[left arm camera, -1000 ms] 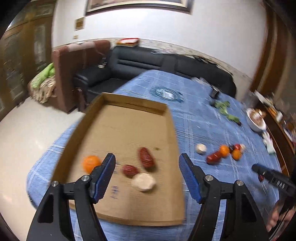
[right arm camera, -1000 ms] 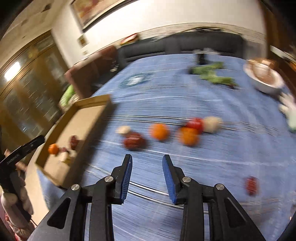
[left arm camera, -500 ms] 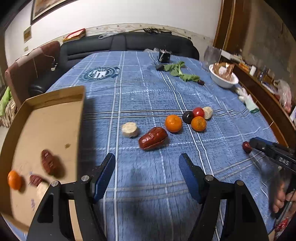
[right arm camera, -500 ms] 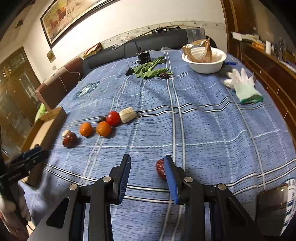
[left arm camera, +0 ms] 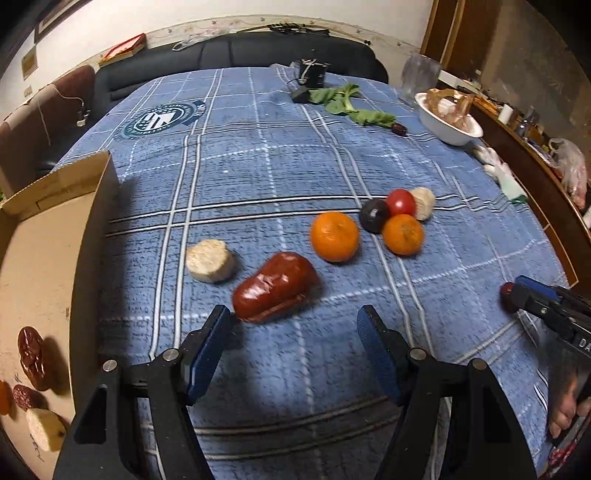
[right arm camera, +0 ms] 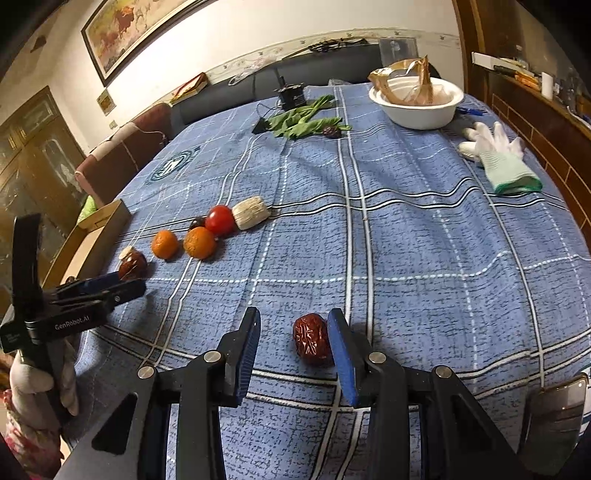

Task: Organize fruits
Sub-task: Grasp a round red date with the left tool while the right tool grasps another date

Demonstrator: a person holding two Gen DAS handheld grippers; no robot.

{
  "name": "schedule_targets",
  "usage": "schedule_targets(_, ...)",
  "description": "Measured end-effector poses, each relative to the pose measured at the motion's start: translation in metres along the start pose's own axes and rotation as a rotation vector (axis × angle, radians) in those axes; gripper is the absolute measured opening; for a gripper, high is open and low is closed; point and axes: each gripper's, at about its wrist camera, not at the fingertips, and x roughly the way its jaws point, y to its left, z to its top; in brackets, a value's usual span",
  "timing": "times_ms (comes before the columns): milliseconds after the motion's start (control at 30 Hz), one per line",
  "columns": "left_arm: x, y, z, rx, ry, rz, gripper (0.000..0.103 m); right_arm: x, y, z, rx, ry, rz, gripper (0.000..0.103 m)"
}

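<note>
Bracketing a red date (right arm camera: pixel 311 339) near the tablecloth's (right arm camera: pixel 406 229) near edge, the right gripper (right arm camera: pixel 293 356) stands part open, holding nothing. The date touches one pad only; closing may roll it aside. Left gripper (left arm camera: pixel 291 347): wide, empty, above another date (left arm camera: pixel 275 291).

- A blue checked cloth (right arm camera: pixel 406 229) with white lines and a round emblem (left arm camera: pixel 164 119) is spread over the counter ahead of the jaws.
- Beyond the counter's far edge, a black sofa (left arm camera: pixel 240 51) is set against a white wall (right arm camera: pixel 258 26).
- Along that wall a patterned border strip (right arm camera: pixel 332 40) is seen.
- A framed painting (right arm camera: pixel 133 33) is hung high on the wall, up and left of the right jaws.
- A brown armchair (right arm camera: pixel 125 155) is placed left of the sofa.
- A dark wooden cabinet with glass doors (right arm camera: pixel 33 155) is seen far left of the right jaws.
- Wooden furniture (right arm camera: pixel 535 110) is lined up along the counter's right side.
</note>
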Motion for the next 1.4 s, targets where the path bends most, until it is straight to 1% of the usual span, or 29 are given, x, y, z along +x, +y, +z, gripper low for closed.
schedule_targets(67,-0.004,-0.001,-0.001,0.000,-0.004,-0.013,0.070,0.001,0.000,0.000,-0.001,0.011,0.015,0.041)
schedule_targets(133,-0.008,-0.002,0.000,0.000,-0.020,-0.008,0.070,0.001,0.000,-0.001,-0.002,0.017,0.018,0.041)
schedule_targets(267,-0.013,0.000,0.004,0.010,-0.053,0.030,0.070,0.001,0.001,-0.003,-0.007,0.026,0.021,0.041)
schedule_targets(400,-0.003,0.000,0.007,0.034,-0.046,0.077,0.070,0.006,0.005,-0.004,-0.023,0.042,0.013,0.041)
schedule_targets(500,0.004,-0.004,0.006,0.061,-0.036,0.088,0.070,0.012,0.009,-0.004,-0.041,0.053,-0.003,0.041)
schedule_targets(633,0.013,-0.006,0.005,0.075,-0.011,0.077,0.070,0.015,0.017,-0.004,-0.077,0.055,-0.052,0.041)
schedule_targets(700,0.014,-0.008,0.005,0.087,-0.019,0.088,0.070,0.016,0.019,-0.004,-0.090,0.057,-0.067,0.041)
schedule_targets(767,0.012,-0.008,0.006,0.085,-0.025,0.092,0.056,0.016,0.021,-0.005,-0.106,0.057,-0.086,0.039)
schedule_targets(800,0.010,-0.008,0.006,0.086,-0.030,0.095,0.041,0.016,0.022,-0.005,-0.114,0.057,-0.098,0.034)
schedule_targets(833,0.010,-0.008,0.006,0.083,-0.027,0.092,0.036,0.016,0.024,-0.006,-0.124,0.058,-0.113,0.029)
schedule_targets(900,0.006,-0.006,0.004,0.068,-0.030,0.088,0.031,0.015,0.026,-0.008,-0.138,0.064,-0.119,0.025)
schedule_targets(1067,-0.015,0.002,-0.004,0.022,-0.071,0.059,0.028,0.009,0.033,-0.013,-0.162,0.065,-0.127,0.024)
schedule_targets(1200,-0.037,0.014,-0.010,-0.018,-0.114,0.043,0.024,0.000,0.043,-0.015,-0.162,0.046,-0.091,0.024)
schedule_targets(1400,-0.063,0.034,-0.022,-0.060,-0.159,0.026,0.024,-0.010,0.075,-0.016,-0.203,0.025,-0.040,0.025)
